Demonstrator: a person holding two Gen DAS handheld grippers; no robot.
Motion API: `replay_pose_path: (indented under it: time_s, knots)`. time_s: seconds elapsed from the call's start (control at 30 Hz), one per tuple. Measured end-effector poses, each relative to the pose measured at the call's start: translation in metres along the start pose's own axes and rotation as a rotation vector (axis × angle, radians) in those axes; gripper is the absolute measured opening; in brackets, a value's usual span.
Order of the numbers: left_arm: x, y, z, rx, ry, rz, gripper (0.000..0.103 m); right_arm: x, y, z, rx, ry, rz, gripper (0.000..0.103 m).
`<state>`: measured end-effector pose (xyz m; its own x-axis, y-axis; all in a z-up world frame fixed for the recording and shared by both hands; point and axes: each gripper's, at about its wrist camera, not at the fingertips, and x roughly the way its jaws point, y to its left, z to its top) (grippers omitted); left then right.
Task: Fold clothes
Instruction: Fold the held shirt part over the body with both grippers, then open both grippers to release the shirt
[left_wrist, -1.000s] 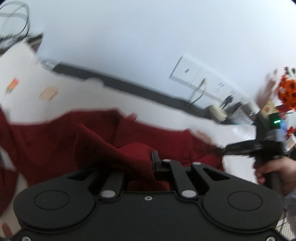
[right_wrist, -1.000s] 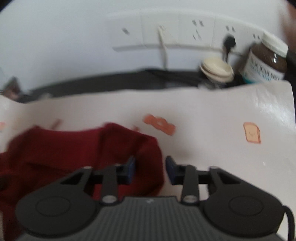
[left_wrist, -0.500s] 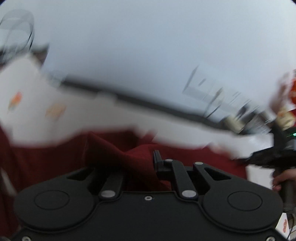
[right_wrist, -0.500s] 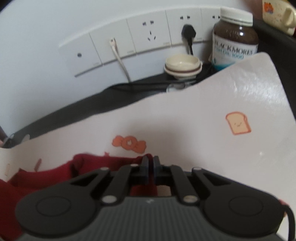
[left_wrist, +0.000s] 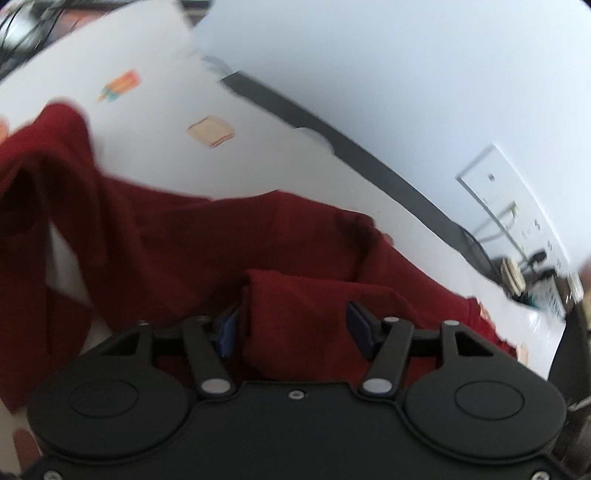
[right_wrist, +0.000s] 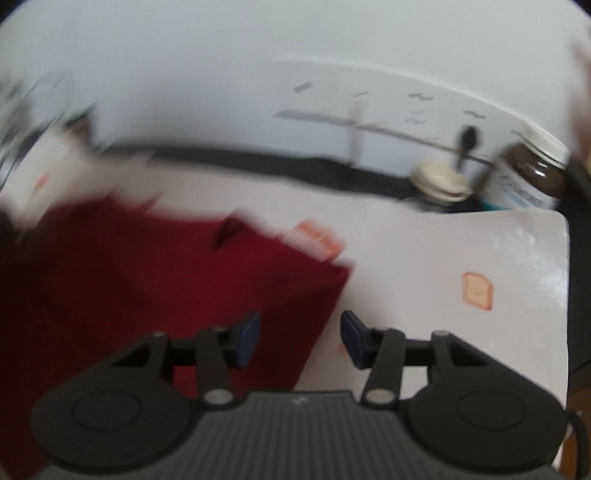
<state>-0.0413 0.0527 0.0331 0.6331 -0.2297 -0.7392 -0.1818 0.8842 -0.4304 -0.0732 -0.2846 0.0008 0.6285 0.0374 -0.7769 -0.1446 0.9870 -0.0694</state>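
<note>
Here the dark red garment (left_wrist: 177, 236) lies spread on the white printed mat (right_wrist: 424, 258); the left gripper (left_wrist: 293, 328) gapes around a raised fold, while the right gripper (right_wrist: 300, 334) hangs wide apart, gripping nothing, over its edge.

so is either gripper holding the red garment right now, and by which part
Neither: the left gripper and right gripper both stand open over the red garment.

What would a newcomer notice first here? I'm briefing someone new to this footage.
The dark red garment sprawled across the white printed mat dominates both views. A folded bulge of it sits between the left gripper's open jaws. At the back right, a brown jar stands below the wall sockets.
</note>
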Motion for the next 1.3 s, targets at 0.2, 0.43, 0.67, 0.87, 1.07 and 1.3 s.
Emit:
replay_pose_path:
  time_s: [0.2, 0.43, 0.67, 0.87, 1.07, 1.3]
  knots:
    - [0.002, 0.006, 0.003, -0.03, 0.01, -0.004, 0.006, 0.012, 0.033, -0.029, -0.1, 0.119, 0.021, 0.047]
    - [-0.015, -0.001, -0.003, 0.101, -0.073, 0.0, 0.012, 0.017, 0.023, -0.028, 0.006, 0.143, 0.024, 0.047]
    - [-0.007, 0.01, -0.001, 0.079, -0.046, 0.099, 0.057, 0.012, 0.029, -0.025, 0.004, 0.146, 0.017, 0.046]
    - [-0.008, -0.005, -0.001, 0.161, -0.057, 0.102, 0.051, 0.008, 0.022, -0.013, 0.073, 0.111, 0.026, 0.047]
    - [-0.02, -0.027, -0.003, 0.275, -0.127, 0.091, 0.056, 0.015, 0.021, 0.008, 0.104, 0.051, -0.038, 0.047]
    - [0.009, -0.056, -0.013, 0.394, -0.002, 0.025, 0.06, 0.054, 0.037, 0.024, 0.047, 0.096, -0.066, 0.052]
